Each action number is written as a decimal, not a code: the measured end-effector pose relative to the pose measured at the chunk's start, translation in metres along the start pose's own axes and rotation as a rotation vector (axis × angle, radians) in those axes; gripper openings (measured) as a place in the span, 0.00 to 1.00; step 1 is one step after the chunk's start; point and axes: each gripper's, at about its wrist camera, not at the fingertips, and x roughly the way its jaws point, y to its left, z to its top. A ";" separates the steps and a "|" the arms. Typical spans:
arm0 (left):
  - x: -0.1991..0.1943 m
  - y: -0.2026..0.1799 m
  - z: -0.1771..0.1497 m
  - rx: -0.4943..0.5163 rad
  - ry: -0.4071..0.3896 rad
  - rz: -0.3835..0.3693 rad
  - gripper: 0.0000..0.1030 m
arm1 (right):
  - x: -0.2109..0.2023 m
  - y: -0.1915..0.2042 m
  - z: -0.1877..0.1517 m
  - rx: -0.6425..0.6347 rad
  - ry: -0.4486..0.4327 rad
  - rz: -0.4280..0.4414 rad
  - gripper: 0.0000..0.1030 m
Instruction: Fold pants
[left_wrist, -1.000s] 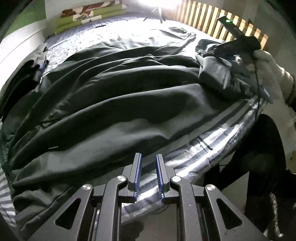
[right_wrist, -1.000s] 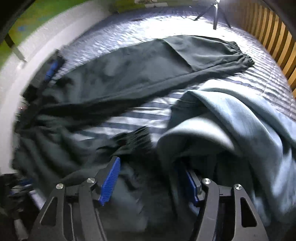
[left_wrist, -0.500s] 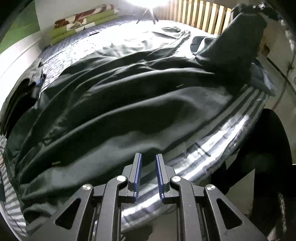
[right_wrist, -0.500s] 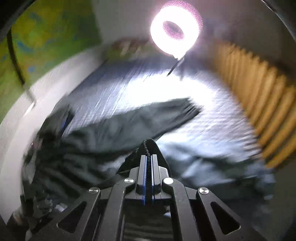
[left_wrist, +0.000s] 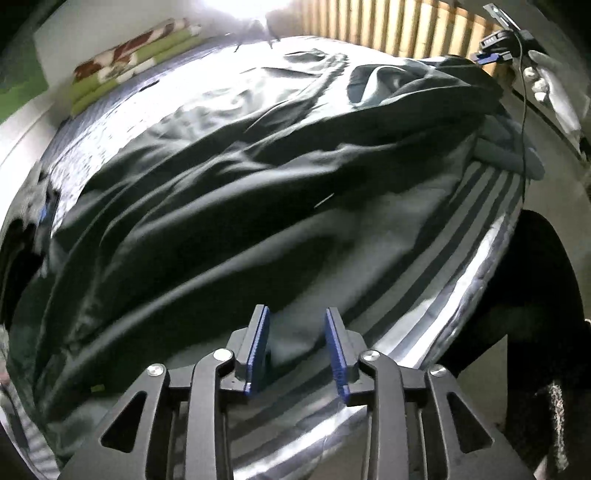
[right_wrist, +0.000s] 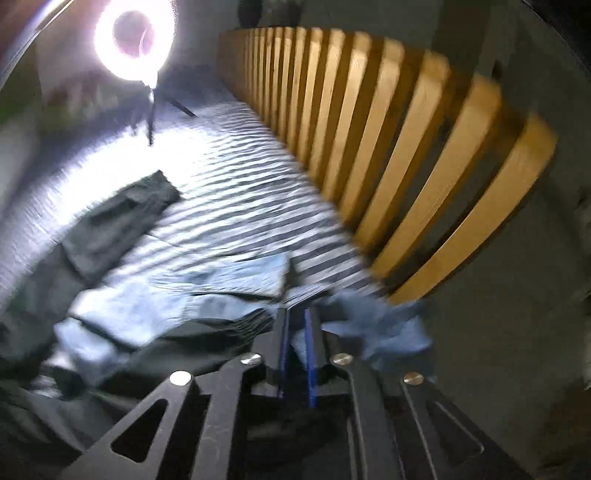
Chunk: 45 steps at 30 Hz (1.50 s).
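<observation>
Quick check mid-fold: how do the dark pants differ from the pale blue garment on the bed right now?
The dark pants are near black; the pale blue garment is light. The pants sprawl long across most of the striped sheet; the blue garment sits bunched at the corner by the wooden slats. A fold of the pants lies over the blue garment's edge. Both are wrinkled and unfolded.
</observation>
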 end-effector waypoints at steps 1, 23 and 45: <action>0.000 -0.001 0.005 0.008 -0.002 -0.005 0.33 | -0.002 -0.004 -0.006 0.004 0.004 0.034 0.26; -0.001 -0.028 0.019 0.037 0.001 -0.023 0.33 | 0.022 0.003 -0.094 0.213 0.210 0.426 0.45; 0.012 -0.023 0.020 0.004 0.000 -0.047 0.33 | 0.002 0.124 0.046 -0.107 0.033 0.128 0.26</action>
